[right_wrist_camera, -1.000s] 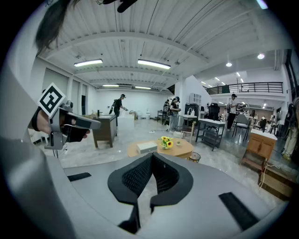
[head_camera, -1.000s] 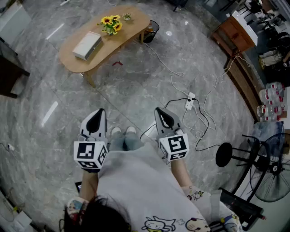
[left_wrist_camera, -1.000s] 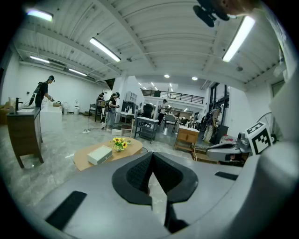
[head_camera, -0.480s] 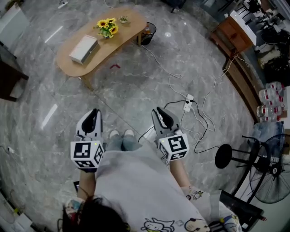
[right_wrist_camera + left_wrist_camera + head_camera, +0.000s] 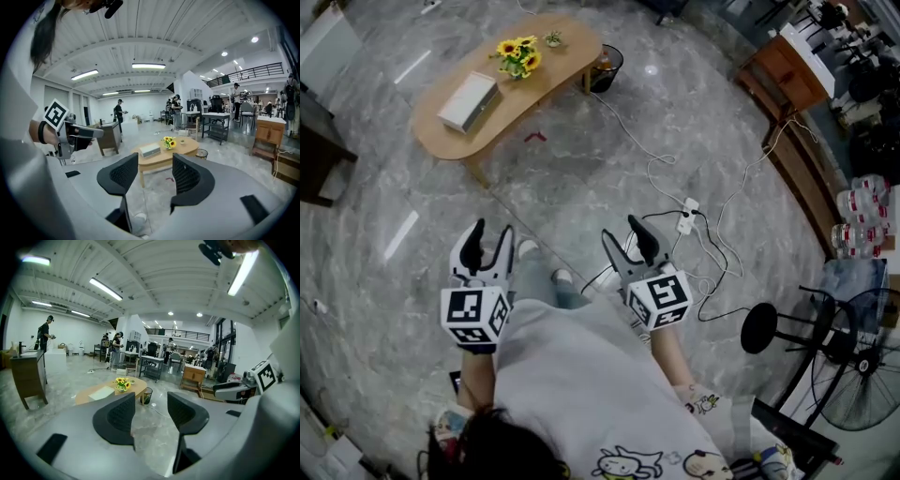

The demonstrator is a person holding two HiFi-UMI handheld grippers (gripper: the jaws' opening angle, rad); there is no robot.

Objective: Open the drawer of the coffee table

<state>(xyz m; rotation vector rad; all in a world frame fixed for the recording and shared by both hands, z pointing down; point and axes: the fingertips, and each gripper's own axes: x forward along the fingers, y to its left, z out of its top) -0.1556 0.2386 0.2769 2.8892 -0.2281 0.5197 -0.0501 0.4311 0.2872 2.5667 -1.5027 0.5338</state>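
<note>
Wooden coffee table (image 5: 553,70) far left; drawer unseen, likely rigid, smooth-sliding, taken by its front pull. Just opened wide, empty: left hand-held gripper (image 5: 492,234), right hand-held gripper (image 5: 622,232).

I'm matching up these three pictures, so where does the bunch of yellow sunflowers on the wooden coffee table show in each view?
Head view: bunch of yellow sunflowers, upper left, on the oval wooden coffee table.
Left gripper view: left of centre, slightly below mid-height.
Right gripper view: just right of centre, slightly below mid-height.
Shared landmark: the flat white box beside them on that table.
</note>
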